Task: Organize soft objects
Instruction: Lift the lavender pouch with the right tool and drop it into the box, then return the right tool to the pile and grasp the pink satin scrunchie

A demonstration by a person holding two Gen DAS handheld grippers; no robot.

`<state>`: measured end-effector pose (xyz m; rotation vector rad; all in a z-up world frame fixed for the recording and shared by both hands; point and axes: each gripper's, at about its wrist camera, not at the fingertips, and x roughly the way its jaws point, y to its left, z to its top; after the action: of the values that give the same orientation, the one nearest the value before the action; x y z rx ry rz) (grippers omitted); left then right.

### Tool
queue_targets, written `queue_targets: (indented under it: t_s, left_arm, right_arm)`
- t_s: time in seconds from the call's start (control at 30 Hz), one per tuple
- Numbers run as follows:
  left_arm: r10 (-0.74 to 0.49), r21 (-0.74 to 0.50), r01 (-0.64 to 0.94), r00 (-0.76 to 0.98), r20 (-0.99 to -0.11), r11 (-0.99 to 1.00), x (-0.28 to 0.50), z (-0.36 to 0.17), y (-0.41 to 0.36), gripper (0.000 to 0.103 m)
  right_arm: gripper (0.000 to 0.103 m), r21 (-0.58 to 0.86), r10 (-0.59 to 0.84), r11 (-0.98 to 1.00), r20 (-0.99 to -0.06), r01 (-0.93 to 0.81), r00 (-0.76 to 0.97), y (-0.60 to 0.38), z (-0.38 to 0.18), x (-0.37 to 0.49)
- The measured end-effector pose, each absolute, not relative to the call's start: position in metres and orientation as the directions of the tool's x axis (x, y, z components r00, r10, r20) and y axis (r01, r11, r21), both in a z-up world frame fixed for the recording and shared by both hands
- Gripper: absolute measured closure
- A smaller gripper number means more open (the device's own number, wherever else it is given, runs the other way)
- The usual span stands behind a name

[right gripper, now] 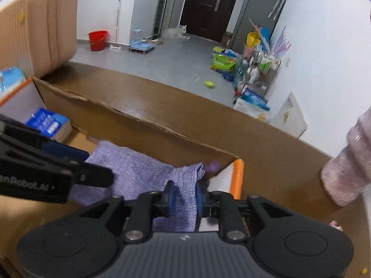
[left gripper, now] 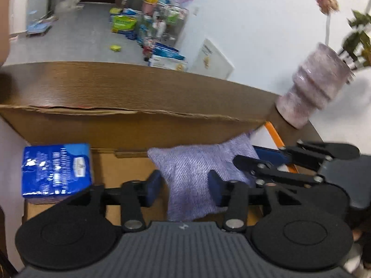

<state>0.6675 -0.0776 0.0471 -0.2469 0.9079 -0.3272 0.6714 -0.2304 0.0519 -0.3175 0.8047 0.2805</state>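
Note:
A purple woven cloth [left gripper: 194, 173] hangs inside an open cardboard box [left gripper: 129, 125]. My left gripper [left gripper: 184, 186] is open, its blue pads on either side of the cloth's left part. My right gripper [right gripper: 184, 199] is shut on the cloth's [right gripper: 143, 173] right end and holds it up over the box [right gripper: 162, 125]. The right gripper also shows in the left wrist view [left gripper: 289, 164], and the left gripper shows at the left of the right wrist view [right gripper: 46, 173]. A blue tissue pack [left gripper: 56, 170] lies in the box's left corner, also seen in the right wrist view [right gripper: 47, 121].
A pink ribbed vase [left gripper: 313, 85] with dried flowers stands on the brown table [left gripper: 116, 81] right of the box. The box has an orange-edged white flap [right gripper: 236, 176] at its right. Beyond the table are a grey floor, cluttered shelves [right gripper: 255, 69] and a beige cushion [right gripper: 46, 27].

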Motion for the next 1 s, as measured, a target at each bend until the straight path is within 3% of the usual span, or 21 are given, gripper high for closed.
queue_targets:
  t_s: [0.07, 0.17, 0.37, 0.43, 0.53, 0.67, 0.87, 1.0]
  left_arm:
    - [-0.375, -0.347, 0.163, 0.574, -0.727, 0.923, 0.667, 0.047, -0.076, 0.051]
    - [-0.347, -0.305, 0.177, 0.615, -0.708, 0.936, 0.653, 0.055, -0.082, 0.039]
    - [-0.35, -0.286, 0.21, 0.669, -0.655, 0.935, 0.612, 0.091, -0.07, 0.033]
    - [-0.318, -0.234, 0.216, 0.701, -0.638, 0.948, 0.588, 0.102, -0.066, 0.029]
    - [-0.305, -0.2, 0.229, 0.72, -0.624, 0.952, 0.549, 0.113, -0.055, 0.028]
    - [-0.279, -0.158, 0.231, 0.751, -0.599, 0.96, 0.485, 0.132, -0.035, 0.028]
    - [-0.212, -0.04, 0.229, 0.803, -0.557, 0.973, 0.357, 0.133, -0.001, 0.021]
    - [-0.225, -0.047, 0.233, 0.838, -0.497, 0.971, 0.27, 0.114, 0.023, 0.013]
  right_arm:
    - [0.074, -0.161, 0.128, 0.921, -0.734, -0.354, 0.667, -0.233, 0.054, 0.669]
    - [0.072, -0.167, 0.126, 0.924, -0.718, -0.345, 0.684, -0.233, 0.061, 0.66]
    - [0.064, -0.109, 0.199, 0.932, -0.643, -0.345, 0.739, -0.244, 0.104, 0.614]
    - [0.05, -0.086, 0.244, 0.924, -0.617, -0.372, 0.748, -0.249, 0.119, 0.593]
    - [0.05, -0.084, 0.264, 0.918, -0.599, -0.388, 0.756, -0.253, 0.135, 0.564]
    - [0.05, -0.078, 0.292, 0.913, -0.56, -0.401, 0.775, -0.259, 0.158, 0.503]
    - [0.037, -0.055, 0.374, 0.887, -0.495, -0.458, 0.784, -0.266, 0.17, 0.379]
    - [0.032, -0.03, 0.415, 0.878, -0.448, -0.477, 0.792, -0.272, 0.154, 0.297]
